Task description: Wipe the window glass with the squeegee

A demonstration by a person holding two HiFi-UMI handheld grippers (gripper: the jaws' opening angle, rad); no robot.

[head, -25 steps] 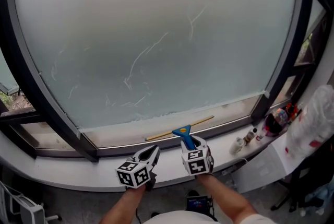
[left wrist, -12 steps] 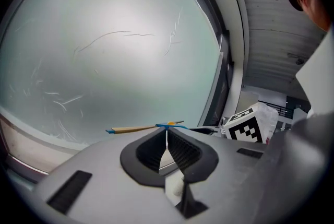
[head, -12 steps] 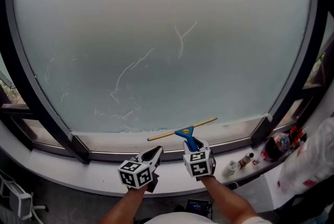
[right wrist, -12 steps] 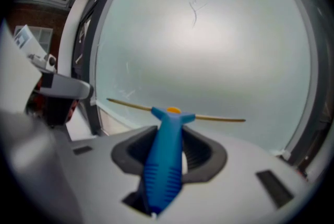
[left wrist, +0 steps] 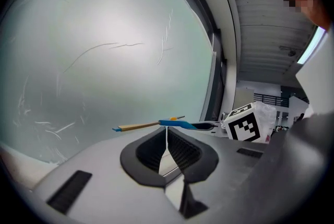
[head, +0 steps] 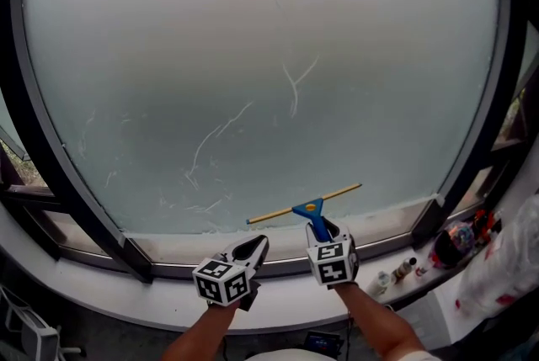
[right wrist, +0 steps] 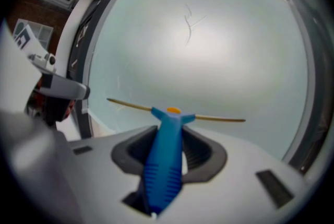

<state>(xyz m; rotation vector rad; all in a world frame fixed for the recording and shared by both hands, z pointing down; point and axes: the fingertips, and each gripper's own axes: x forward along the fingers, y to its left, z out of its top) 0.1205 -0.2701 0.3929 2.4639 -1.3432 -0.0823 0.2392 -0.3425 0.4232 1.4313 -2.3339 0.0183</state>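
While right tongs [head: 323,228] clamp blue ribbed squeegee [head: 308,207] handle | left tongs [left wrist: 167,139] pressed together | frosted glass [head: 253,56] streaked

- Our left gripper [head: 257,244] has a smooth grey shell that narrows toward the tip; the left gripper view [left wrist: 166,145] shows it matt and rounded.
- Its fingers [left wrist: 148,148] are black, with fine ribbing on the inner faces, set in a dark heart-shaped collar.
- Our right gripper [head: 325,228] has the same grey shell and black ribbed fingers [right wrist: 202,152].
- Each shell carries dark rectangular slots [left wrist: 68,191] on its flanks.
- Each gripper carries a white marker cube printed with black squares: the left marker cube [head: 221,281] and the right marker cube [head: 330,262].
- Our forearms [head: 198,336] are bare behind the cubes.
- A strip of white clothing [head: 282,355] shows at the head view's bottom edge.
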